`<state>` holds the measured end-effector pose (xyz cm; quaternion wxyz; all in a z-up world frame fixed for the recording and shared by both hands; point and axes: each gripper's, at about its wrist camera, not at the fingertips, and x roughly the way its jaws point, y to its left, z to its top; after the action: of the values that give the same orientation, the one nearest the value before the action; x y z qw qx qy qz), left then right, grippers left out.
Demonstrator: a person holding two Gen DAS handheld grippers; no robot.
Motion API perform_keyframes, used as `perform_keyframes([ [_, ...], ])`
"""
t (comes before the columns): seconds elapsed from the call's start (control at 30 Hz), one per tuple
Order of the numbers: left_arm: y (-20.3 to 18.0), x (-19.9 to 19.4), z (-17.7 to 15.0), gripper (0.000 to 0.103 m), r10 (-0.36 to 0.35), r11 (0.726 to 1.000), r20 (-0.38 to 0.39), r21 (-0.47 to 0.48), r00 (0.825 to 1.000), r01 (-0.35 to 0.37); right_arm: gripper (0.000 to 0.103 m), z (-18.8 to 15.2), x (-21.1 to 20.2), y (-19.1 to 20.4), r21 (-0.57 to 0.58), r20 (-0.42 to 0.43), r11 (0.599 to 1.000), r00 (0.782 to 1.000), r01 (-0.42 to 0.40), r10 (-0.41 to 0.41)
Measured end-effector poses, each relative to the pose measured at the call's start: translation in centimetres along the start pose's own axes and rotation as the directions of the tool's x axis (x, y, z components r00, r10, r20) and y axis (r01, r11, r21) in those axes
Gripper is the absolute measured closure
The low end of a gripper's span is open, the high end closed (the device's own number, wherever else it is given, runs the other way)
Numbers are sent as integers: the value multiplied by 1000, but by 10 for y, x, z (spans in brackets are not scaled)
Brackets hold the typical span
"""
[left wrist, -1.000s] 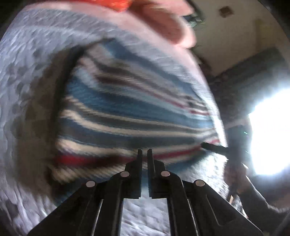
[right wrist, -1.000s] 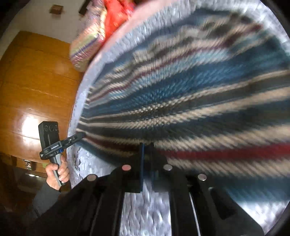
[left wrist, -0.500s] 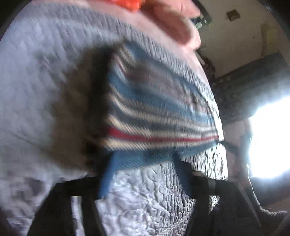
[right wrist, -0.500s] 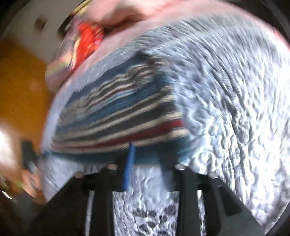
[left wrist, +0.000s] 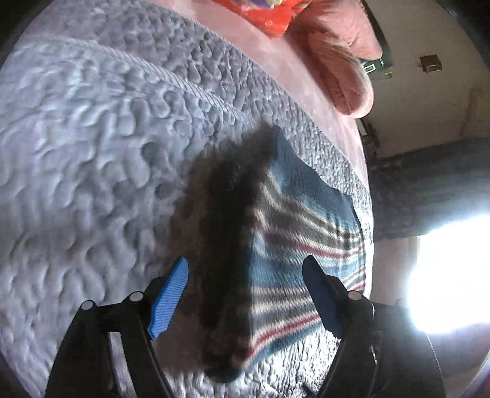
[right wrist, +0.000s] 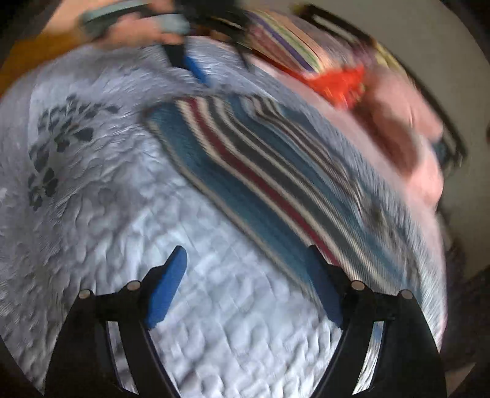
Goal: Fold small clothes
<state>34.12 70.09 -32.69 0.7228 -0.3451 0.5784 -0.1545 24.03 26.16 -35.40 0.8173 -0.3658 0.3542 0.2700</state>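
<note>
A small knitted garment (left wrist: 300, 254) with blue, cream, black and red stripes lies folded flat on a grey quilted bedspread (left wrist: 92, 171). My left gripper (left wrist: 246, 269) hangs open just above the garment's near corner, and nothing is between its blue pads. In the right wrist view the same garment (right wrist: 275, 171) stretches diagonally across the bed. My right gripper (right wrist: 245, 260) is open over bare quilt beside its long edge. The other gripper (right wrist: 186, 61), held in a hand, shows blurred at the top of that view.
Pink bedding (left wrist: 340, 61) and a red patterned cloth (left wrist: 272, 15) lie at the head of the bed. A striped bundle (right wrist: 284, 46) sits beyond the garment. A dark flower print (right wrist: 58, 134) marks the quilt. Bright window light (left wrist: 453, 275) glares past the bed's right edge.
Both grippers were shut on the garment's edge a second ago. They have let go, opened wide and drawn back. The garment now lies on the bed.
</note>
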Motion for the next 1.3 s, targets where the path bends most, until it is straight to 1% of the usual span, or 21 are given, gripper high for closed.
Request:
perform_keyframes([
  [0.03,-1,9,6,26,9,1000,-12,9,1000,-9,24,5,6,13,-44,6,999,1000,19,-19],
  [0.1,-2,21,14,26,1,1000,-34,21,999,0,25,10,16,24,-89,7,995,999,52,-51],
  [0.17,-2,32,23,26,-2,999,-40,33,999,3,26,12,29,34,-126,11,989,997,78,-77],
  [0.23,1,42,30,26,1,999,-55,33,998,1,26,20,36,37,-139,9,986,996,93,-92],
  [0.3,3,52,35,26,5,999,-66,36,998,-3,26,20,44,36,-145,13,984,995,104,-103],
  [0.4,1,61,45,26,-31,999,-67,39,997,34,26,31,54,39,-143,28,983,993,115,-112],
  [0.5,-5,71,54,27,-37,997,-73,59,997,41,26,48,62,47,-145,45,980,991,135,-130],
  [0.6,-15,78,58,27,-25,995,-85,90,996,33,30,64,67,59,-167,74,972,986,163,-153],
  [0.63,-17,79,60,28,-22,995,-85,90,996,30,34,68,70,64,-180,79,969,984,170,-158],
  [0.67,-19,79,60,33,-17,996,-84,90,996,24,36,74,72,70,-190,91,964,981,185,-170],
  [0.7,-20,79,61,46,0,996,-85,93,996,8,38,77,73,74,-194,99,961,979,197,-180],
  [0.73,-21,79,63,55,9,996,-86,90,996,-2,42,80,74,77,-197,105,959,977,203,-185],
  [0.77,-21,81,64,67,16,997,-94,81,995,-8,48,84,76,82,-199,108,959,977,203,-184],
  [0.8,-22,84,67,72,22,997,-100,78,995,-14,53,86,78,84,-198,112,959,977,201,-182],
  [0.9,-28,84,68,79,53,994,-102,97,993,-43,67,91,77,83,-159,103,972,982,172,-157],
  [0.97,-39,82,69,81,80,991,-94,116,992,-69,81,91,72,78,-118,101,981,985,153,-142],
  [1.03,-48,76,70,82,85,990,-83,117,993,-75,87,90,61,70,-78,111,987,986,137,-128],
  [1.13,-65,67,71,82,116,986,-71,126,991,-106,91,91,45,59,-23,134,993,985,116,-112],
  [1.3,-99,53,74,83,142,981,-55,144,988,-133,92,97,14,22,108,177,992,981,67,-85],
])
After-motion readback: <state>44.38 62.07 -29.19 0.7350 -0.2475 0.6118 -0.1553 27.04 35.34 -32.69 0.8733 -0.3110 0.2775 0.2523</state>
